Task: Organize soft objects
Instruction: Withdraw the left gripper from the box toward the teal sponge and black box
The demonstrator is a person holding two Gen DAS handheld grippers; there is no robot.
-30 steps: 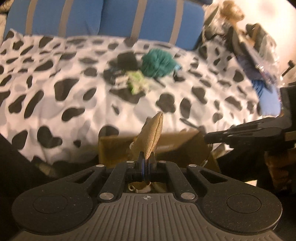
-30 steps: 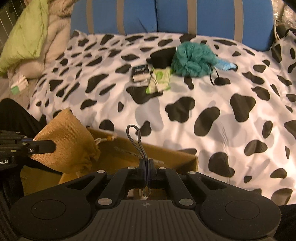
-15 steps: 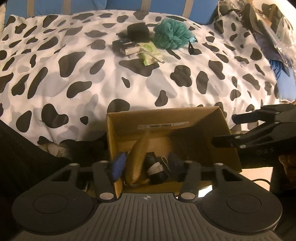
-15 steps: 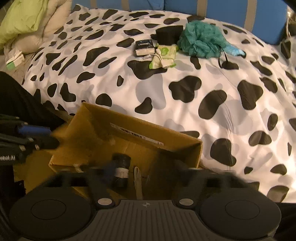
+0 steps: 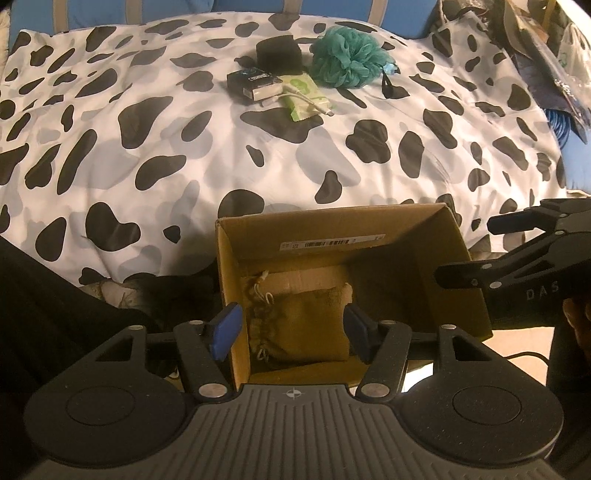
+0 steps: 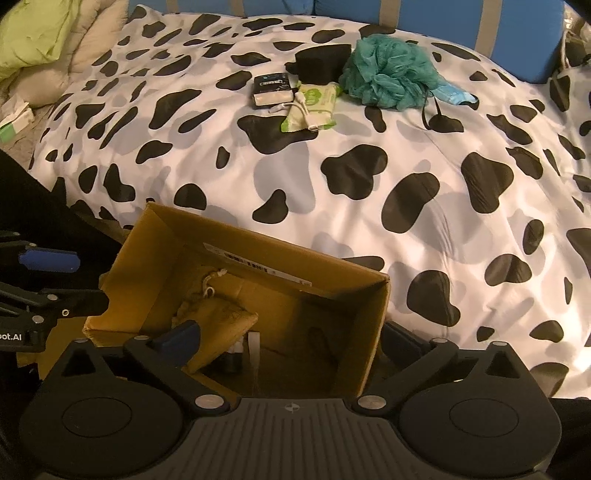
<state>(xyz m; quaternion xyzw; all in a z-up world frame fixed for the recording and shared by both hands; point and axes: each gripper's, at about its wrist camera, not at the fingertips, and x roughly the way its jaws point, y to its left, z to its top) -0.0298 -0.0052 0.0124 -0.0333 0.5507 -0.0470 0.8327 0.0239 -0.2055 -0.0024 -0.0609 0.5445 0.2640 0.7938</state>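
At bed edge: cardboard box (image 5: 458, 258) stands open against the cow-print bedspread (image 5: 184, 166), a barcode label on its far inner wall.
Box contents: tan drawstring pouch (image 5: 303, 328) lies flat on the box floor, cords at its left end; the right wrist view shows a small dark item with a white band (image 6: 236, 354) just beside it, too shadowed to identify.
Left claw: left claw (image 5: 291, 328) is spread wide over the box's near left part, blue pads (image 5: 225, 328) either side of the pouch and clear of it, holding nothing.
Right claw: right claw (image 6: 284, 350) is also spread wide above the box's near side, empty; one finger sits outside the right wall.
Far side of bed: teal bath pouf (image 6: 388, 70), green wipes packet (image 6: 314, 103) with a white cable (image 6: 301, 107) across it, a small dark box (image 6: 271, 90) and a black block (image 6: 323, 62) are grouped together, well apart from the cardboard box.
Backdrop: blue cushions (image 6: 424, 14) with tan stripes.
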